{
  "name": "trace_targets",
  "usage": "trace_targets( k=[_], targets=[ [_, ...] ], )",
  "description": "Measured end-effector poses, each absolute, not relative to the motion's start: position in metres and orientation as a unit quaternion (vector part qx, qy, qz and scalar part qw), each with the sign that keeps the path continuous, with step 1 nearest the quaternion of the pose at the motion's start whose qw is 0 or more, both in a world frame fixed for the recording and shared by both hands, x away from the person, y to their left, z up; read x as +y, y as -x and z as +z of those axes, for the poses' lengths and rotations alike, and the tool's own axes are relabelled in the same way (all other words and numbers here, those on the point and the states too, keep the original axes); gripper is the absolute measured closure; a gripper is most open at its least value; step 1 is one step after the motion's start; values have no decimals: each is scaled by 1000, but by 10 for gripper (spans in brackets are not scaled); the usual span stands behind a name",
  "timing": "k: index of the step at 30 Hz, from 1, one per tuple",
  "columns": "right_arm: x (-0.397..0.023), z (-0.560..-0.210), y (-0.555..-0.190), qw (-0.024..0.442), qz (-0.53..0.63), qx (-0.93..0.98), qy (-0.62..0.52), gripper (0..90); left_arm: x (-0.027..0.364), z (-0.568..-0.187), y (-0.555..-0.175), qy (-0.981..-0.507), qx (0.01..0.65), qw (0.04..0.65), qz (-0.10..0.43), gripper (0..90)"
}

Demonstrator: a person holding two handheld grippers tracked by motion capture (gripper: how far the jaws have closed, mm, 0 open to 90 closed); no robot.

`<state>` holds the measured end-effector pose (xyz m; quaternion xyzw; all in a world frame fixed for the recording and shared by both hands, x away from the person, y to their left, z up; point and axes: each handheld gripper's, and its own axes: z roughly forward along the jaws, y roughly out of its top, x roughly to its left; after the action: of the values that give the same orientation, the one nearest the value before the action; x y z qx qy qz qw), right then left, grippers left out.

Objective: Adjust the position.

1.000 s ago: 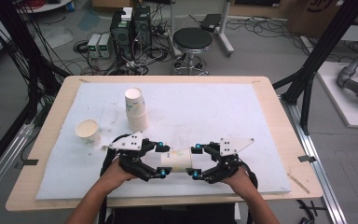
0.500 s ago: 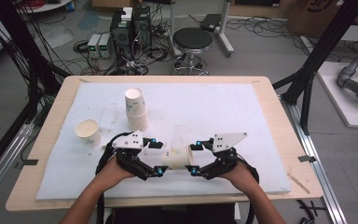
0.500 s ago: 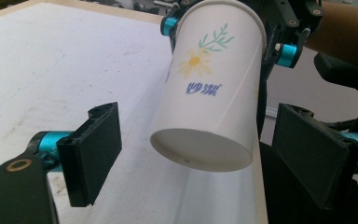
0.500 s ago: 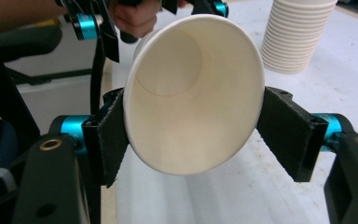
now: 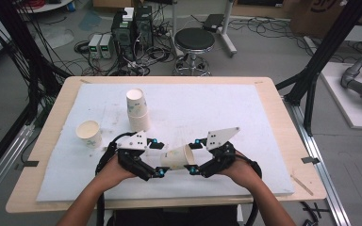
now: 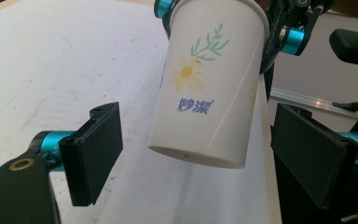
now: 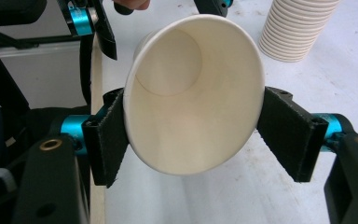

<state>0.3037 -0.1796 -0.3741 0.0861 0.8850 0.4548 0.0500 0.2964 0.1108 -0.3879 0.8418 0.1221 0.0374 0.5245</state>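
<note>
White paper cup with daisy print (image 6: 207, 88), lifted sideways above the white foam mat (image 5: 217, 113): light, easily crushed; right gripper (image 7: 193, 140) pinches its rim, left gripper (image 6: 205, 163) spread wide, having just opened, around its stiffer base

Both forearms reach in from the table's near edge, hands wrapped around the tool bodies, tips angled toward each other. The left tool (image 5: 156, 157) has just been opening; its black pads (image 6: 95, 151) stand wide, clear of the paper cup (image 5: 179, 156) between them. The right tool (image 5: 193, 157) clamps the cup's rim, pads (image 7: 109, 140) pressed on either side, squeezing it oval.
</note>
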Motion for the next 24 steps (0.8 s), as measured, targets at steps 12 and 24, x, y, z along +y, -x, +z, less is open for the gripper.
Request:
trace_targets(
  k=[12,24],
  targets=[
    [-168,-363,-305,58,414,906,-65,282,102,-386,-299,-863,106,493,37,177],
    [-148,-351,-304,75,349,934,-31,282,93,-389,-300,-880,99,463,34,209]
  ],
)
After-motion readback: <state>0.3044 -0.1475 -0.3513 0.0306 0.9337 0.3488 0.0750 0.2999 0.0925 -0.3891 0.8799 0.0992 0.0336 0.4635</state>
